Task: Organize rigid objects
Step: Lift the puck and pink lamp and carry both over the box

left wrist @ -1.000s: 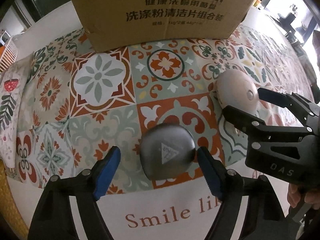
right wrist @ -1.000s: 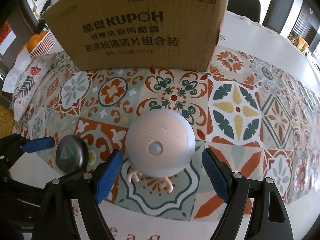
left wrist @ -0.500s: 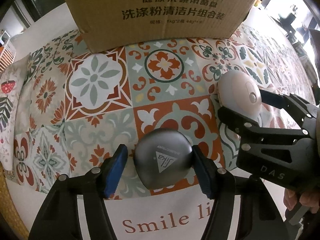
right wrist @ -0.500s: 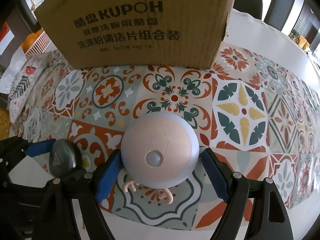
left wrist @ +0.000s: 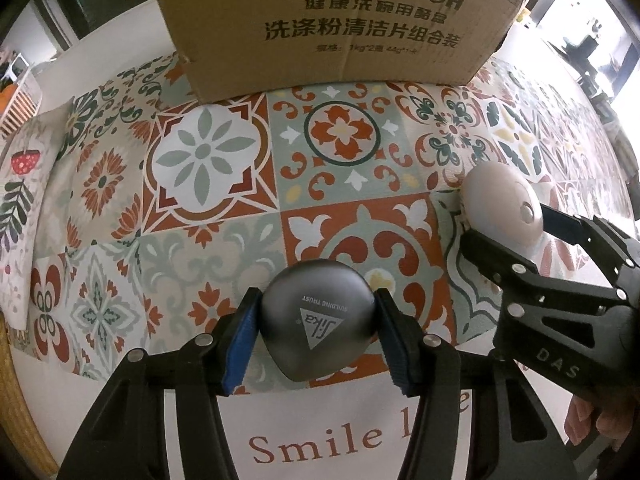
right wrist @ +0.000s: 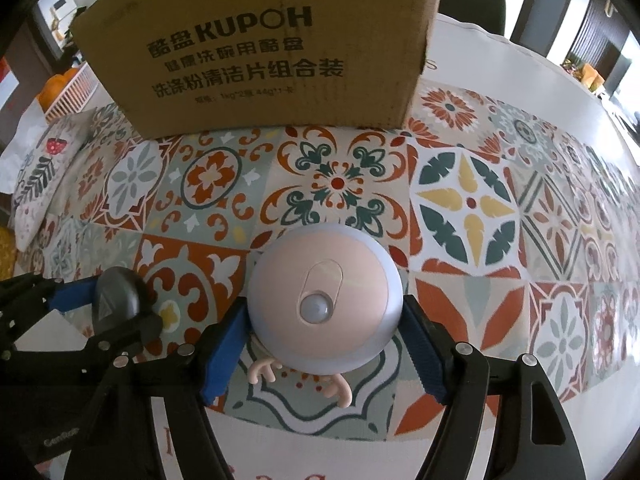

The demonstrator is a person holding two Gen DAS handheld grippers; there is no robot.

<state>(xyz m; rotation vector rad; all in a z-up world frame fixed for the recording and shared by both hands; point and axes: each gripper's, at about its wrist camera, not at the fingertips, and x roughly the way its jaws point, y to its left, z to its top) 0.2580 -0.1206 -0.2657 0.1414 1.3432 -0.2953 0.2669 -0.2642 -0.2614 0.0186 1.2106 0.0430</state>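
A dark grey rounded case (left wrist: 316, 320) with a white triangle logo lies on the patterned mat (left wrist: 208, 168). My left gripper (left wrist: 316, 300) points down over it, its jaws closing, and both blue pads press the case's sides. To its right sits a pale pink dome light (right wrist: 324, 300) with a round sensor and small antlers. My right gripper (right wrist: 324, 306) straddles the dome, jaws closing, pads hard by its sides with no clear squeeze. From the right wrist view the case (right wrist: 114, 300) and left gripper (right wrist: 112, 304) show at the left. The dome (left wrist: 500, 208) and right gripper (left wrist: 508, 226) show in the left wrist view.
A big brown cardboard box (left wrist: 340, 20) with printed lettering stands on the mat just beyond both objects (right wrist: 260, 52). A floral cloth (left wrist: 20, 200) lies at the far left. White table edge with red lettering (left wrist: 320, 440) runs under the grippers. A hand (left wrist: 592, 428) holds the right gripper.
The left jaws have closed from wide apart onto the grey case. The right jaws have narrowed toward the pink dome. Both objects sit a little nearer in their views.
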